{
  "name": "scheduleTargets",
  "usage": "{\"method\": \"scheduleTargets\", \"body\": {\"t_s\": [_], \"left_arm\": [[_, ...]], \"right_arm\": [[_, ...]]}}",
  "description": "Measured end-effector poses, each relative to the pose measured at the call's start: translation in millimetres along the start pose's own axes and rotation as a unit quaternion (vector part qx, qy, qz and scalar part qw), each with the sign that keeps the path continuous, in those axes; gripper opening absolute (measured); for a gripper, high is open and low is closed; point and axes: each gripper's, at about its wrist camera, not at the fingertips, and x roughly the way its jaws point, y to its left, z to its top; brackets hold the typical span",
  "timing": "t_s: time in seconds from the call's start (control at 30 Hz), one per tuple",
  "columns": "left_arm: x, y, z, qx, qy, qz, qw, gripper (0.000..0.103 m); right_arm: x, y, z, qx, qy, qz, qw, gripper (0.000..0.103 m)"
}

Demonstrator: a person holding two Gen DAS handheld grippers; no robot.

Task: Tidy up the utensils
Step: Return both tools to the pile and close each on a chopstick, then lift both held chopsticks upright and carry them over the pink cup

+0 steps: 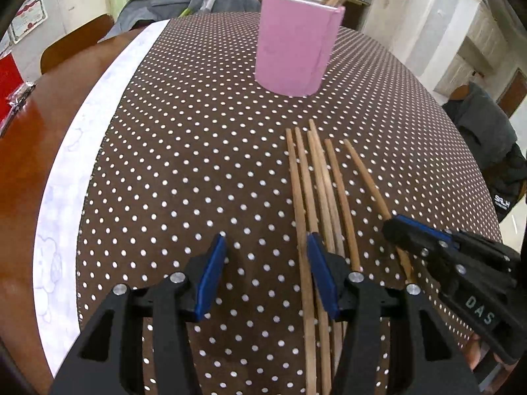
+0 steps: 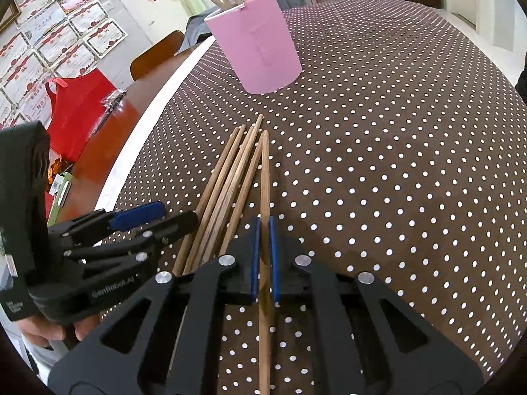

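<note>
A pink cup (image 1: 294, 49) (image 2: 260, 46) holding several wooden chopsticks stands on the brown dotted tablecloth (image 1: 197, 164). In front of it, several loose chopsticks (image 1: 316, 177) (image 2: 227, 177) lie side by side. My right gripper (image 2: 264, 256) (image 1: 393, 225) is shut on the rightmost chopstick (image 2: 264, 171) (image 1: 365, 177), which still lies low on the cloth. My left gripper (image 1: 266, 273) (image 2: 161, 220) is open just above the cloth at the left edge of the bundle. The leftmost chopstick runs just inside its right pad.
A white border strip (image 1: 82, 151) edges the cloth, with bare brown table beyond it. A red bag (image 2: 75, 115) and small items sit at the table's left. A chair back (image 1: 75, 39) stands behind; a dark jacket (image 1: 484, 144) hangs at the right.
</note>
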Motion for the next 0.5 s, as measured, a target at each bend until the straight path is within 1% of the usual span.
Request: {"method": "scheduleTargets", "body": {"t_s": [0.1, 0.2, 0.3, 0.33, 0.4, 0.43, 0.5], "left_arm": [[4.4, -0.4, 5.8, 0.011, 0.004, 0.009, 0.9999, 0.051], [11.2, -9.5, 14.0, 0.035, 0.011, 0.042, 0.9984, 0.051], [13.3, -8.5, 19.7, 0.027, 0.016, 0.046, 0.9984, 0.05], [13.9, -8.3, 22.2, 0.026, 0.018, 0.046, 0.9984, 0.048], [13.6, -9.7, 24.6, 0.025, 0.018, 0.046, 0.9985, 0.034], [14.0, -10.3, 25.4, 0.024, 0.017, 0.046, 0.9985, 0.029], [14.1, -11.5, 27.9, 0.022, 0.016, 0.041, 0.9988, 0.008]], "right_arm": [[0.3, -1.2, 2.7, 0.003, 0.0, 0.0, 1.0, 0.007], [1.2, -2.0, 5.9, 0.002, 0.001, -0.003, 1.0, 0.007], [3.4, -1.7, 8.4, 0.002, 0.004, -0.004, 1.0, 0.007], [4.9, -1.2, 8.9, 0.001, 0.006, -0.005, 1.0, 0.007], [8.7, 1.8, 12.1, 0.0, 0.008, -0.006, 1.0, 0.006], [10.3, 3.4, 12.8, 0.0, 0.008, -0.006, 1.0, 0.006], [12.5, 5.5, 12.7, 0.0, 0.008, -0.006, 1.0, 0.006]]}}
